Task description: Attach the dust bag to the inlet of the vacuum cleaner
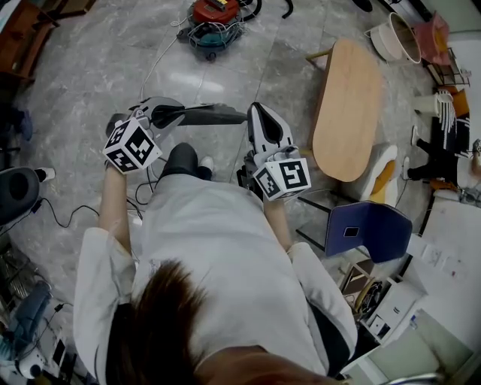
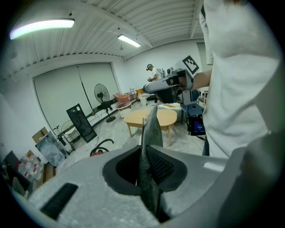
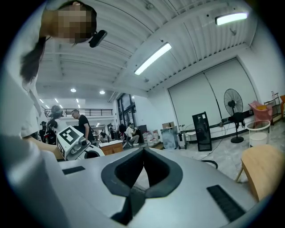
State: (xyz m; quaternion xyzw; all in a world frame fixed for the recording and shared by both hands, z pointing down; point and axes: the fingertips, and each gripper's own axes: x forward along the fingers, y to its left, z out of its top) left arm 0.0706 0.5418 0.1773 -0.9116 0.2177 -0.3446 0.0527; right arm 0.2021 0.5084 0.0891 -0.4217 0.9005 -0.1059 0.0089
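**On the grey stone floor, the vacuum cleaner sat well ahead of the dust bag**

The person stood over open floor beside a wooden table. The left gripper was pinching one end of the flat grey dust bag, its jaws nearly together on the cloth. The bag's long axis ran sideways from there, so that its free end lay just beside the tip of the right gripper. That gripper was pressed together with nothing in it. The red vacuum cleaner lay straight ahead and well apart from both tools, with its inlet too small to make out. The right gripper looked best placed to take the free end
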